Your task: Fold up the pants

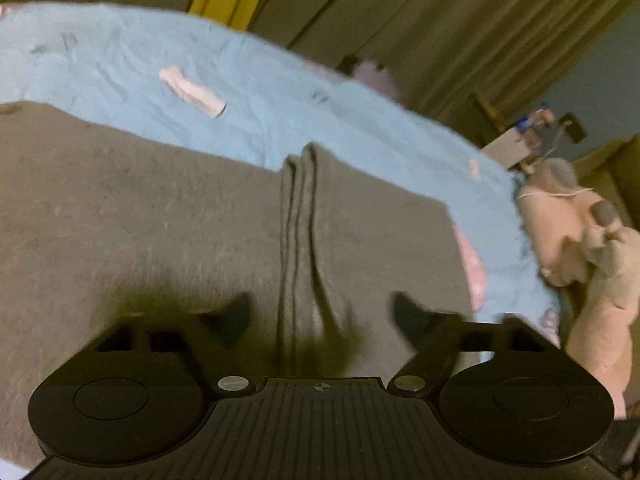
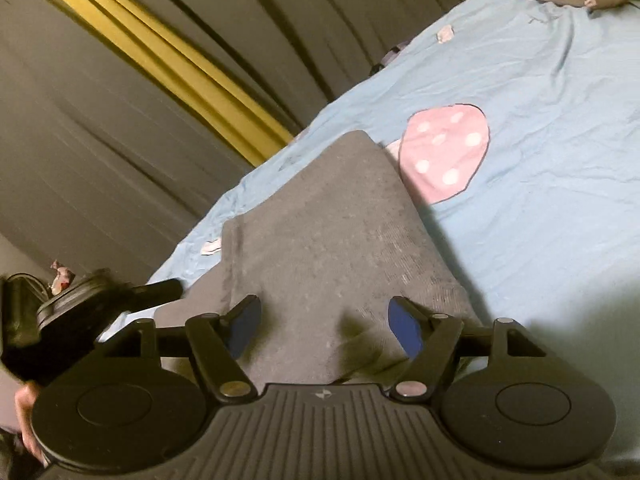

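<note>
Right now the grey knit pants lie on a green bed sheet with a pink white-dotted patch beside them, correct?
Not quite: the bed sheet is light blue, not green, as the right wrist view shows. The rest holds: the grey knit pants lie on it, with the pink white-dotted patch beside them.

The bed (image 2: 540, 128) is covered by a light blue sheet (image 1: 248, 92), creased and printed with pink shapes. Grey pants (image 1: 160, 220) are spread flat on the sheet directly beneath and ahead of the left gripper (image 1: 322, 316), with a seam ridge (image 1: 298, 216) running away from between its fingers. In the right wrist view, the pants are seen under and beyond the right gripper (image 2: 324, 326), narrowing away from it. A pink dotted patch (image 2: 444, 152) of the sheet lies just beyond, to the right. A plush toy (image 1: 580, 248) rests at the bed's edge, far right of the left gripper.
</note>
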The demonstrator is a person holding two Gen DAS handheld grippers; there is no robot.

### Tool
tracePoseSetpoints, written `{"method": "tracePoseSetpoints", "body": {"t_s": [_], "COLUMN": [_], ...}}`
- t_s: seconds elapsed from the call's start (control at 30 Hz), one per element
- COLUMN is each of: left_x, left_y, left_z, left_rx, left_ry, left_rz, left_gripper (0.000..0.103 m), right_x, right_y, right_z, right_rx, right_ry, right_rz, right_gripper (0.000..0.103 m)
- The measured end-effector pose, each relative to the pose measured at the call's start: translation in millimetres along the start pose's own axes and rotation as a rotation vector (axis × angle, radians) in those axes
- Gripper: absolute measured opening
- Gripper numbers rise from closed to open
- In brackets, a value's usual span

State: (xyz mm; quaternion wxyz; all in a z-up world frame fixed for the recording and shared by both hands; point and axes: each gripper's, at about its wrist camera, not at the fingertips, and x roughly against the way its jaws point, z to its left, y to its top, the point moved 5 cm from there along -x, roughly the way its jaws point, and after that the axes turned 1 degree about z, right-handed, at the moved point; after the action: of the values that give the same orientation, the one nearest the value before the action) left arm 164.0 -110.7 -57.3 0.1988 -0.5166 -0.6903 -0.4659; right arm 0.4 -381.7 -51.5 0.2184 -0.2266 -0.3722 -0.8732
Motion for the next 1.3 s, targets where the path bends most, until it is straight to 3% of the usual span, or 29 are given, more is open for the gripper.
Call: {"method": "tracePoseSetpoints", "body": {"t_s": [0.13,0.3,0.33,0.37,0.4,0.47,0.53,0.63,0.77,0.83,0.87,0.93,1.13,1.3], "left_x": [-23.4,-48.8,-49.9,-51.0,-51.2,-51.4,-46.3,-42.1,-53.8,-55.2,-55.1,-49.6,-18.0,4.3], "left_y": [-0.3,1.0,1.3,1.7,0.6,0.7,0.4,-2.4,-5.0,-2.7,-2.0,-0.9,3.8,9.5], "left_z": [2.6,13.3,13.6,13.1,12.5,11.8,9.3,3.0,7.8,10.1,11.1,12.2,3.9,19.0], "left_rx": [0.045,0.074,0.072,0.064,0.058,0.056,0.041,0.002,0.052,0.087,0.103,0.125,0.101,0.103], "left_ry": [-0.048,-0.049,-0.051,-0.047,-0.033,-0.031,-0.045,-0.038,-0.027,-0.029,-0.03,-0.059,-0.107,-0.074], "left_rz": [0.073,0.125,0.118,0.117,0.121,0.121,0.102,0.068,0.095,0.107,0.112,0.112,0.067,0.041], "left_gripper": [0.066,0.065,0.057,0.041,0.034,0.024,0.022,0.022,0.036,0.031,0.022,0.02,0.018,0.018], "right_x": [-4.5,-0.4,-0.4,-0.2,-0.4,2.1,4.5,3.8,-0.2,-0.7,-1.4,-0.6,8.7,5.8], "right_y": [0.6,3.7,3.9,4.3,4.5,5.3,6.9,8.7,7.6,7.2,7.1,7.3,11.4,9.7], "right_z": [8.1,-5.3,-5.6,-4.8,-3.8,-1.0,0.2,-0.7,-1.2,-0.6,-0.7,-0.3,-4.5,-5.5], "right_rx": [0.062,0.01,0.007,0.01,0.017,0.035,0.046,0.045,0.048,0.051,0.052,0.055,0.034,0.028], "right_ry": [-0.021,-0.002,0.002,0.005,0.008,0.013,0.012,0.012,0.0,0.0,-0.002,-0.002,0.004,-0.005], "right_rz": [-0.018,-0.021,-0.022,-0.025,-0.03,-0.051,-0.078,-0.095,-0.083,-0.084,-0.083,-0.09,-0.149,-0.125], "right_gripper": [0.072,0.073,0.074,0.076,0.077,0.082,0.085,0.088,0.089,0.09,0.09,0.09,0.096,0.096]}}
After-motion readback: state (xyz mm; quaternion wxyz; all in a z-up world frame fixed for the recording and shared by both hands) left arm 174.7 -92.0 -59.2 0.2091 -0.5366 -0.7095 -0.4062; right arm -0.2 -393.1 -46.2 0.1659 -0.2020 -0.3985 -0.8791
